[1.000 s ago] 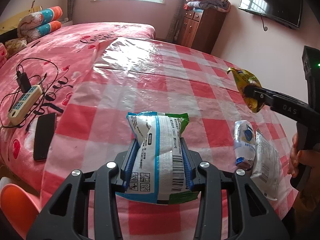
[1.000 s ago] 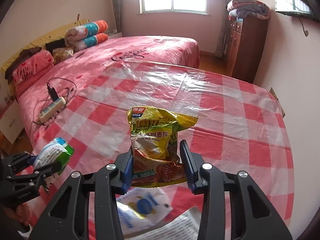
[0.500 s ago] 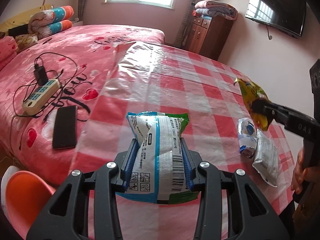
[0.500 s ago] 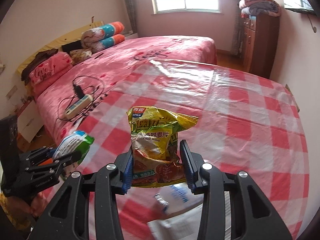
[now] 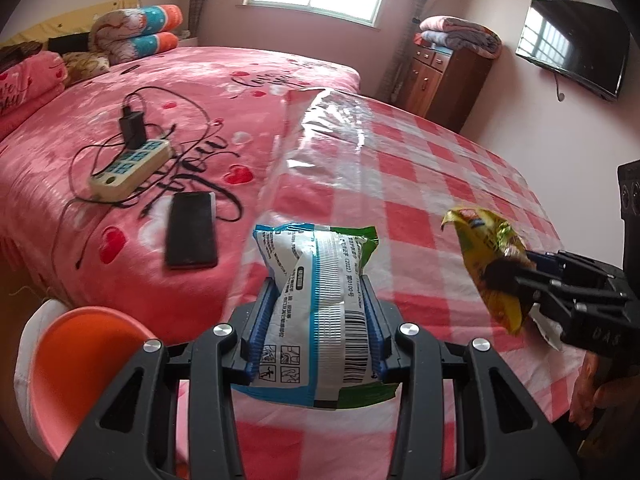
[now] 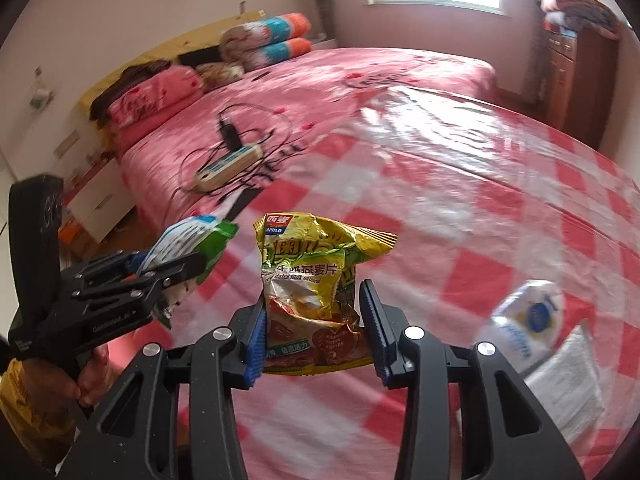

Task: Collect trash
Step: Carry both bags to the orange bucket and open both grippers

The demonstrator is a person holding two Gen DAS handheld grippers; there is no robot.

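Left gripper (image 5: pixel 316 322) clamped on white-blue packet (image 5: pixel 320 308), right gripper (image 6: pixel 316 328) on yellow oatmeal bag (image 6: pixel 316 280). Orange bin (image 5: pixel 76 364) low-left, nearest left gripper. Probably first drop there.

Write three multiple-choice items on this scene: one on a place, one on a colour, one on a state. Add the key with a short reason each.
1. Where does the black phone lie?
A. on the checked table
B. on the pink bedspread
C. in the orange bin

2. What is the main colour of the packet in the right gripper?
A. yellow
B. purple
C. black

3. What state is the left gripper in?
A. open, holding nothing
B. shut on the white packet
C. lying on the table

Key: B, it rests on the bedspread beside the power strip; A, the oatmeal packet is yellow; B, its fingers press the white packet.
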